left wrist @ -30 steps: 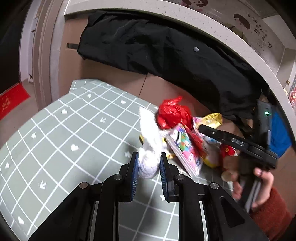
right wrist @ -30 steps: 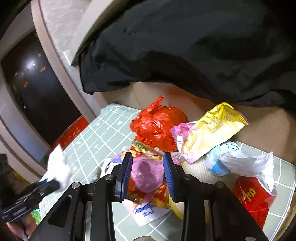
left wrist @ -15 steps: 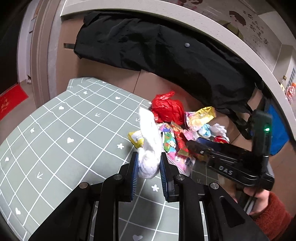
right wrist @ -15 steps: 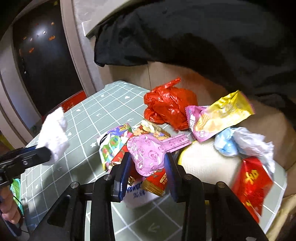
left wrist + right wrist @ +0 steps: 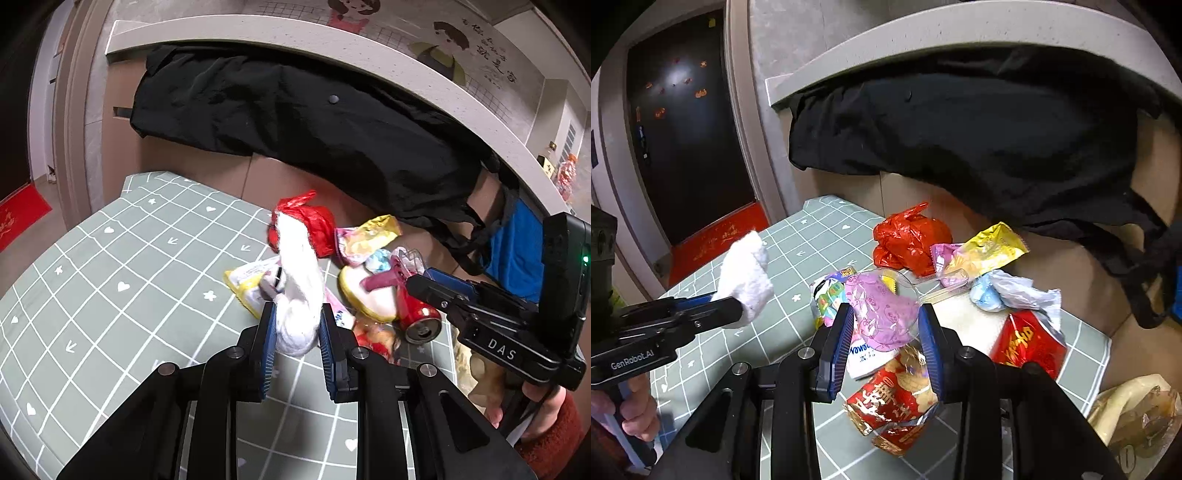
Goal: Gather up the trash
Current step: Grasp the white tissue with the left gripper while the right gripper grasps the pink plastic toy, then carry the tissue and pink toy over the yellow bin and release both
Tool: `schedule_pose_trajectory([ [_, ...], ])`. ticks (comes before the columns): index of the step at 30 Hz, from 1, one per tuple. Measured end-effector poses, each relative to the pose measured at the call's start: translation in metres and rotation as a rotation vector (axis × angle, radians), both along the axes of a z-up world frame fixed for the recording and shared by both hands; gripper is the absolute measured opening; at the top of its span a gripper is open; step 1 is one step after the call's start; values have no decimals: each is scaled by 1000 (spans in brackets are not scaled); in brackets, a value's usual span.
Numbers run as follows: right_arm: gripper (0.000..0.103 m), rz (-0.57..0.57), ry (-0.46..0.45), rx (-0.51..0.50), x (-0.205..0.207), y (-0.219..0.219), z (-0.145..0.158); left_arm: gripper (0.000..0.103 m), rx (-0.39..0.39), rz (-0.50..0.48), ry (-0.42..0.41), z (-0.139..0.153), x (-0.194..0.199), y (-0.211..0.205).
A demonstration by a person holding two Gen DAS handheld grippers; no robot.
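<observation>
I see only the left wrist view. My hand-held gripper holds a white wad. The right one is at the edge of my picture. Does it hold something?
Observer: Yes. The right hand-held gripper is shut on a pink wrapper printed with small cartoon figures.
Operator: What lies just under it?
Observer: A red wrapper with gold characters, crumpled, on the green checked cloth.
</observation>
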State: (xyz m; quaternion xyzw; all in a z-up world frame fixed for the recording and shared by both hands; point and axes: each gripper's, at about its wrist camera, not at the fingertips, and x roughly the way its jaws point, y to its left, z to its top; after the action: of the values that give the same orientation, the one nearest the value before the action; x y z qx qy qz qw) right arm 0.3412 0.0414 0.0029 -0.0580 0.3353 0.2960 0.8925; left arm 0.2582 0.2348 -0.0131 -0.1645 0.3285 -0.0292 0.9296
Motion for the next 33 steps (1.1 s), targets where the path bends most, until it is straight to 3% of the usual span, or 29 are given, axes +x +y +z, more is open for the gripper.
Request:
schedule_pose_trajectory([
  [11, 34, 19, -7, -62, -33, -27, -12, 23, 18, -18, 15, -1, -3, -20],
  [22, 34, -48, -166, -27, -44, -54, 40, 23, 127, -21, -138, 52, 1, -56],
  [33, 34, -113, -280, -24, -59, -107, 83, 23, 229, -69, -281, 100, 2, -128],
])
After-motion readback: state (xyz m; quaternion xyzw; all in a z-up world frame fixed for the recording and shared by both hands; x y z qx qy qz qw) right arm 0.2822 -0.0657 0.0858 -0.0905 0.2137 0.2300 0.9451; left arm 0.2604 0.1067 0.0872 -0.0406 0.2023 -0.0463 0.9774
